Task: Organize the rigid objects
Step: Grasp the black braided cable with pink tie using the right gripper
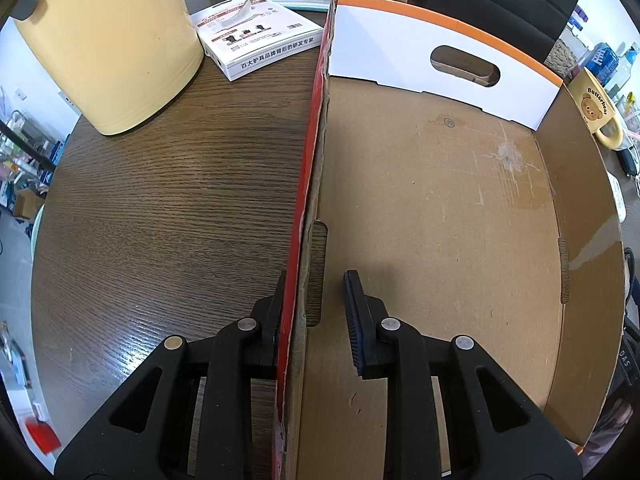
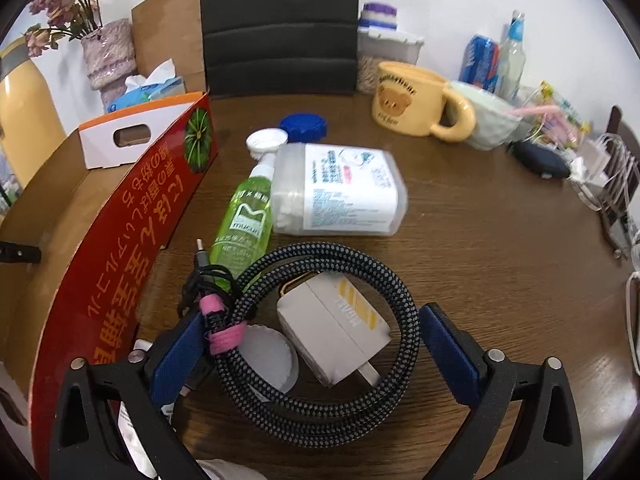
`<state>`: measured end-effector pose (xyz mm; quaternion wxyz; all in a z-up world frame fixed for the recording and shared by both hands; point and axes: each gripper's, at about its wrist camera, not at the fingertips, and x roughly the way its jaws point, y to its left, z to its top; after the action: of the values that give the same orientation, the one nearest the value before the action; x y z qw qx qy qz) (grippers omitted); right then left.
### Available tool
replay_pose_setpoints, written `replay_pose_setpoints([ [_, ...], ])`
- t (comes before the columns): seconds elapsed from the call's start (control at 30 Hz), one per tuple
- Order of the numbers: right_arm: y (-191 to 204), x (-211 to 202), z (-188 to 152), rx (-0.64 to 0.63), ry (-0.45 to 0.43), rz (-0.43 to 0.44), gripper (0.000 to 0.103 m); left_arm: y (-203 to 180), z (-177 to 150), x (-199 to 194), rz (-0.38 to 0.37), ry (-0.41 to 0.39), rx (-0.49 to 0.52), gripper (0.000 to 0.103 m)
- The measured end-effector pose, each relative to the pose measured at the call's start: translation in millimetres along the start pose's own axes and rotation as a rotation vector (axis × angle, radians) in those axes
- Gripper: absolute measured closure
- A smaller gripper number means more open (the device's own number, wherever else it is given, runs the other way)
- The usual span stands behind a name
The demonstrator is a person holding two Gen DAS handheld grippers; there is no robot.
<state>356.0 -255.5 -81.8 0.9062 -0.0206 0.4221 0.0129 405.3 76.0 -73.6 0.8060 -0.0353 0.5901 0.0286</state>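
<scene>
An empty cardboard box with a red outer wall stands on the wooden table. My left gripper straddles that wall. Its left finger lies against the red face, while the right pad stands apart inside, so the gripper is open. In the right wrist view the red wall runs along the left. My right gripper is open wide around a coiled braided cable that rings a white charger. Its left pad touches the cable's pink ties.
Past the coil lie a green spray bottle, a clear swab box, a white lid and a blue lid. A yellow bear mug and clutter stand at back right. A yellow bin and small white box stand left of the box.
</scene>
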Motion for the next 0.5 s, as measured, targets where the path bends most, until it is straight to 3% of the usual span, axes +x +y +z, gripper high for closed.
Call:
replay_pose_setpoints([
  [0.5,-10,-28,5,0.03,-0.092,-0.092,0.007,1,1,1,-0.003,0.0,-0.002,0.082],
])
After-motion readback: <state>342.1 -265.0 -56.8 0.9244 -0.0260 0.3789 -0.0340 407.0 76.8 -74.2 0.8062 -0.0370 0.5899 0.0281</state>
